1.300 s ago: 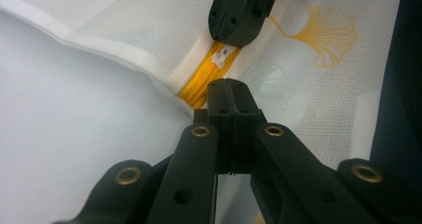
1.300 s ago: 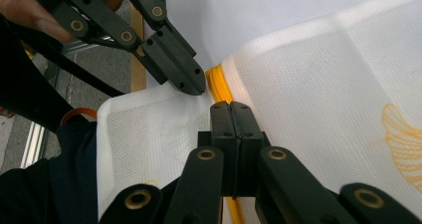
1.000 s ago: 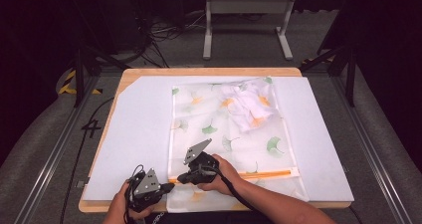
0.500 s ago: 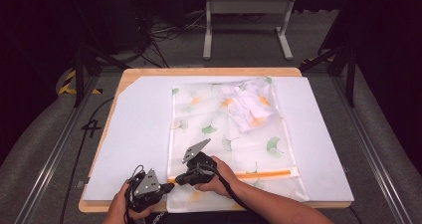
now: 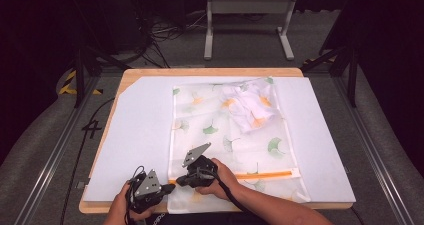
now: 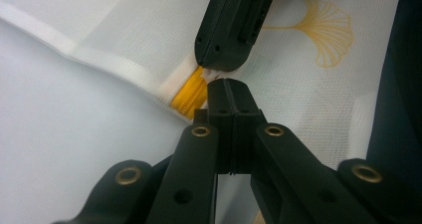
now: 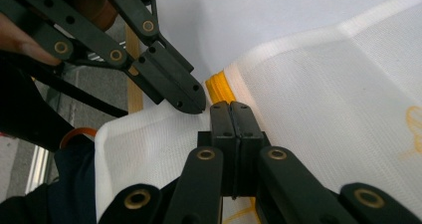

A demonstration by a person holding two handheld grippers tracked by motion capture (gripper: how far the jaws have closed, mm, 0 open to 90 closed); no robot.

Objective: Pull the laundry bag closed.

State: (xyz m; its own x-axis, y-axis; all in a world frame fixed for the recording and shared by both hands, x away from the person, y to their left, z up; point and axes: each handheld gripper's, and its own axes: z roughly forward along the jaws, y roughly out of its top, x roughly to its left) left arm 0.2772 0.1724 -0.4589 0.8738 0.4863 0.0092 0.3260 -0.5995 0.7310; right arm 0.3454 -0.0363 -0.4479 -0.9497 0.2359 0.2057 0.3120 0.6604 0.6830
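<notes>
Both grippers are meeting at the orange zipper's (image 5: 260,175) left end: the left gripper (image 6: 231,92) is clenching the mesh bag (image 5: 227,135) there, the right gripper (image 7: 230,112) pinching beside it; the zipper is running away rightward.

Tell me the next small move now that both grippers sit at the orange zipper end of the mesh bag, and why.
Probably slide the right gripper along the orange zipper toward its far end, while the left gripper anchors the near corner. Both look shut at the zipper's end on the mesh laundry bag, with white clothing already inside.
</notes>
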